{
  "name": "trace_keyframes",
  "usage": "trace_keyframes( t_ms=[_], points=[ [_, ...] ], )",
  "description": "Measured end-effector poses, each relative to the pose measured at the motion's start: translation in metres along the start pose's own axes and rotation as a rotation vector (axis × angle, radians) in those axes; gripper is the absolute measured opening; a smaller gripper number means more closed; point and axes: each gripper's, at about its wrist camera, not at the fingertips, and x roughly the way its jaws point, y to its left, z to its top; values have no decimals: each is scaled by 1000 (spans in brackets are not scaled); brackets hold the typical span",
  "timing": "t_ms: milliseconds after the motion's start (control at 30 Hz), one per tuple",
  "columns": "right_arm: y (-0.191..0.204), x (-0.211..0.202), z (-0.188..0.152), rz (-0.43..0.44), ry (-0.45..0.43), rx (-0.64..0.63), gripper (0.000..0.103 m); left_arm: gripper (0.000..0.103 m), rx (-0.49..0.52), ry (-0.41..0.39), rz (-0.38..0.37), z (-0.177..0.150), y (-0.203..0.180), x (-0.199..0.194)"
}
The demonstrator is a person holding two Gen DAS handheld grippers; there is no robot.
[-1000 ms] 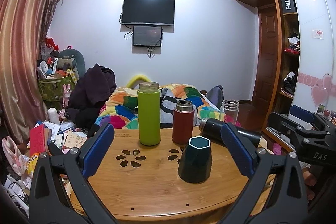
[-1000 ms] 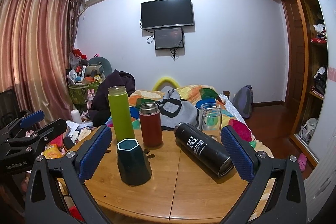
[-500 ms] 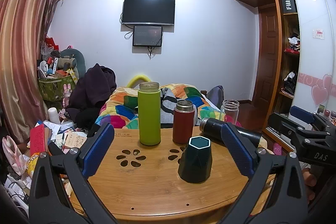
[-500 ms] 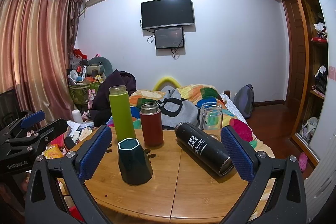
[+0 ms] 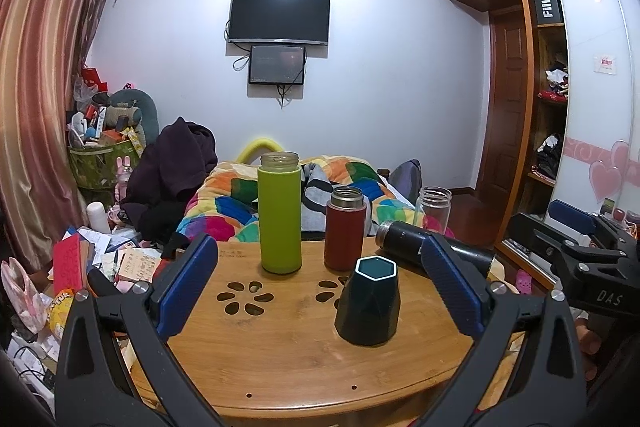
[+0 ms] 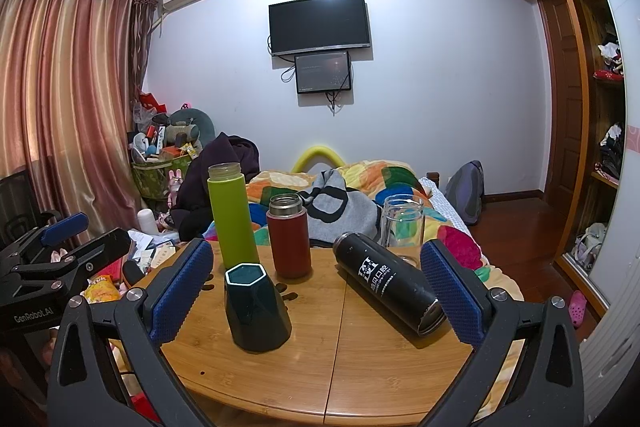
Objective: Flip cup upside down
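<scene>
Two grippers, both spread wide and holding nothing. The left gripper (image 5: pixel 320 283) and right gripper (image 6: pixel 316 279) hover at the near edge of the round wooden surface (image 5: pixel 280 359).

Left to right on it:
- **Green bottle (image 5: pixel 280 219):** tall, upright, no lid.
- **Red flask (image 5: pixel 345 233):** upright, just beside the bottle.
- **Dark green faceted cup (image 5: pixel 368 303):** stands in front of the flask, wide end down and narrow hexagonal end up. I can't tell whether that white-rimmed top is an open mouth or a recessed base, so this fits a cup awaiting the flip or one already turned over.
- **Black flask (image 6: pixel 390 283):** lies on its side to the right.
- **Glass jar (image 6: pixel 402 223):** stands upright behind the black flask.

Risks, as judgement:
- The cup's slanted, glossy-looking facets could let it squirt out of a pinch or twist in the pads.
- A wide-spread finger sweeping in could knock the red flask, which likely tips easily.
- A bump to the black flask could roll it off the surface or into the jar.
- Turning the cup low over the wood could catch its rim and drop it.
</scene>
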Motion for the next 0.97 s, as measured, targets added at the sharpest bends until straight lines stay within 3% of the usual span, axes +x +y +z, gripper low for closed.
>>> trace_keyframes(
  t_ms=[967],
  points=[
    [2,0,-2,0,2,1,103,103,-26,25,-1,2,4,2]
  ],
)
